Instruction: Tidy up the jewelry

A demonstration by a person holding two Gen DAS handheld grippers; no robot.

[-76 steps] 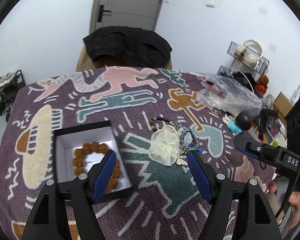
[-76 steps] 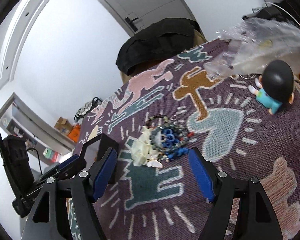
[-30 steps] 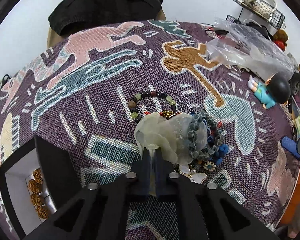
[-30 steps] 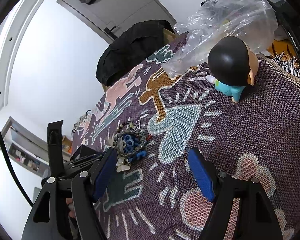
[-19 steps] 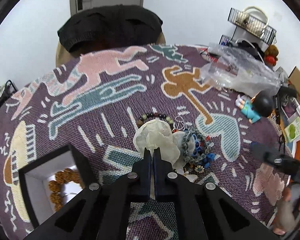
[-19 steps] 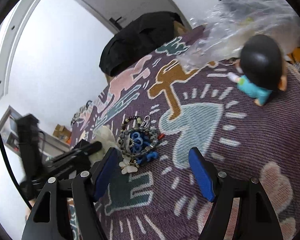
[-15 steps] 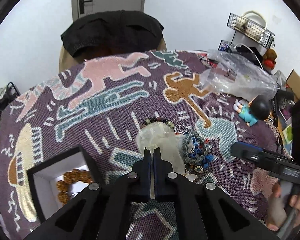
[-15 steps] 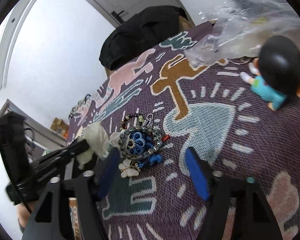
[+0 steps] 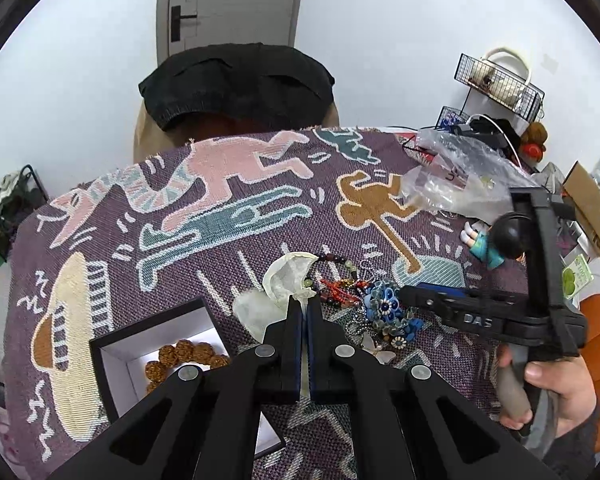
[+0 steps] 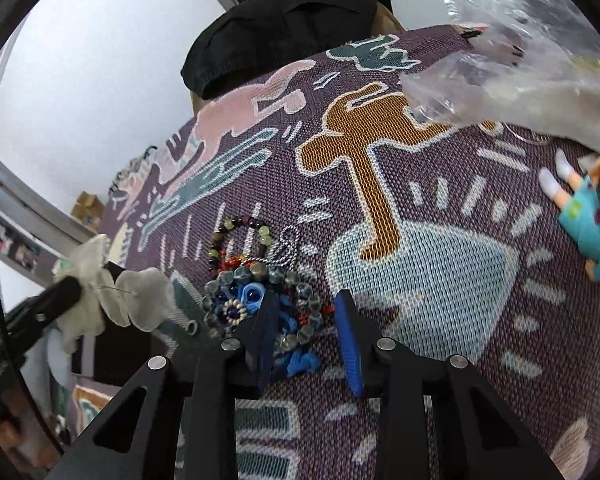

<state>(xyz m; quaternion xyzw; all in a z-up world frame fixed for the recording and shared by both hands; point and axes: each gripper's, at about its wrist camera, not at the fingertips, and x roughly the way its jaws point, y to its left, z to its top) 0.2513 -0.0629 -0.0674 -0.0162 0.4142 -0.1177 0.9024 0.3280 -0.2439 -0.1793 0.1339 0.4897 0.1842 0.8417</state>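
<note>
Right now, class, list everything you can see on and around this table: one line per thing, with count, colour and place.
Cloth: one, purple with cartoon figures, covering the table.
Box: one, black with white inside, near left, open.
Brown bead bracelet: one, inside the box.
Organza pouch: one, pale cream, pinched in the left tool.
Dark bead bracelet: one, mixed dark and green, behind the pile.
Blue bead pile: one tangle, blue and grey, centre of the table.
Figurine: one, black hair, teal top, right.
Plastic bag: one, clear, far right.
Black garment: one, over the chair behind.
Left tool: shut on the pouch.
Right tool: closing, with part of the blue pile between its pads.
Hand: one, gripping the right tool's handle.
</note>
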